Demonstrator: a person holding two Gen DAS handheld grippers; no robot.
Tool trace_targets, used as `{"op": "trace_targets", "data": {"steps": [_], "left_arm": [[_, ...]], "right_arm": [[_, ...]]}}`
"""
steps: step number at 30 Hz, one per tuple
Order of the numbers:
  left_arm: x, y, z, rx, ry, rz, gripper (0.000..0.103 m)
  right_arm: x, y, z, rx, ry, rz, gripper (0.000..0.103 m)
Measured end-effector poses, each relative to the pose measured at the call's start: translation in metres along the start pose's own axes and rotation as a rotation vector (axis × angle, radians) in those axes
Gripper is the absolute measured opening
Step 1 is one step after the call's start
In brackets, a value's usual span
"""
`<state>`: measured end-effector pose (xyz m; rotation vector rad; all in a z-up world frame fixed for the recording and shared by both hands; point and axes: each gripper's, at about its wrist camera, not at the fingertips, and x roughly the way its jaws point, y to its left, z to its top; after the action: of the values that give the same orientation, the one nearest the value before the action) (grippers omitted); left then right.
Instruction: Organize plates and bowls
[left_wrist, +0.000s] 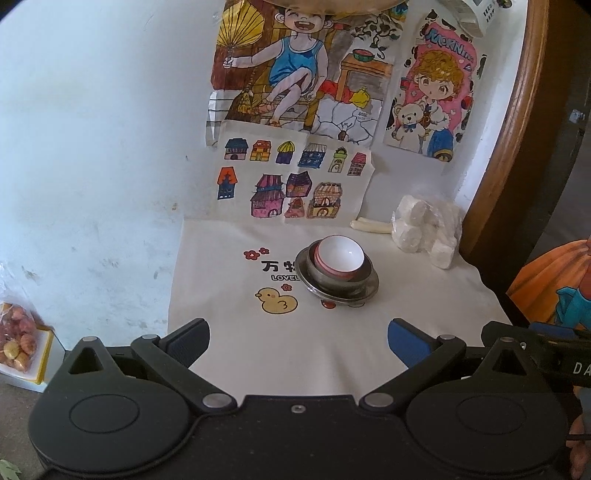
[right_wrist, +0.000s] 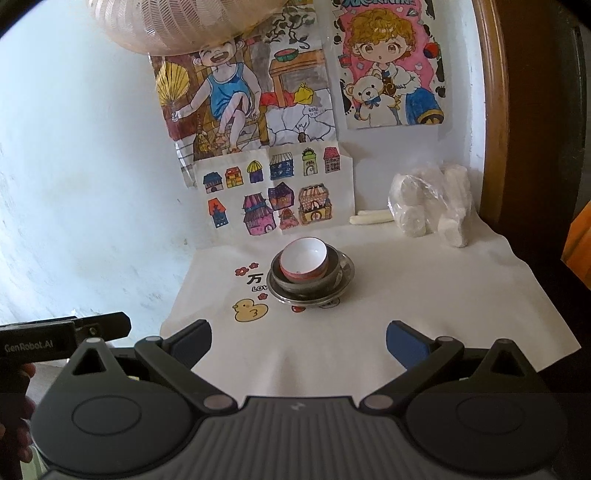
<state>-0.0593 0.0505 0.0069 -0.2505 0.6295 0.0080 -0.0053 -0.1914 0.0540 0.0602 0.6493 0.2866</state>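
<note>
I am holding both grippers back at the near edge of the cloth (left_wrist: 229, 343), the left gripper (left_wrist: 298, 341) and the right gripper (right_wrist: 299, 341) each with its jaws spread wide and nothing between them. The stack is sitting well ahead of me near the middle of the cloth: a white bowl (left_wrist: 338, 258) with a red band, leaning tilted inside a steel bowl (left_wrist: 332, 277), which is resting on a steel plate (left_wrist: 338, 286).

I am judging the tilt as the risk — a nudge on the rim could be tipping the white bowl out, and smooth steel may be sliding between the pads; the loose cloth could be dragging too.

I am reading "GenRobot.AI" on the other gripper's body in the right view, "MORNING" on the pink poster (left_wrist: 432, 92), and "万" with part of "LOVEL" on the cloth.
</note>
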Motion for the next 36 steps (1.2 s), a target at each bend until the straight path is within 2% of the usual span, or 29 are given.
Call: {"op": "trace_targets", "data": {"steps": [36], "left_arm": [[-0.009,0.003,-0.007,0.016,-0.009,-0.023,0.102]], "right_arm": [[-0.014,0.007,-0.014,0.013,0.002,-0.018,0.103]]}}
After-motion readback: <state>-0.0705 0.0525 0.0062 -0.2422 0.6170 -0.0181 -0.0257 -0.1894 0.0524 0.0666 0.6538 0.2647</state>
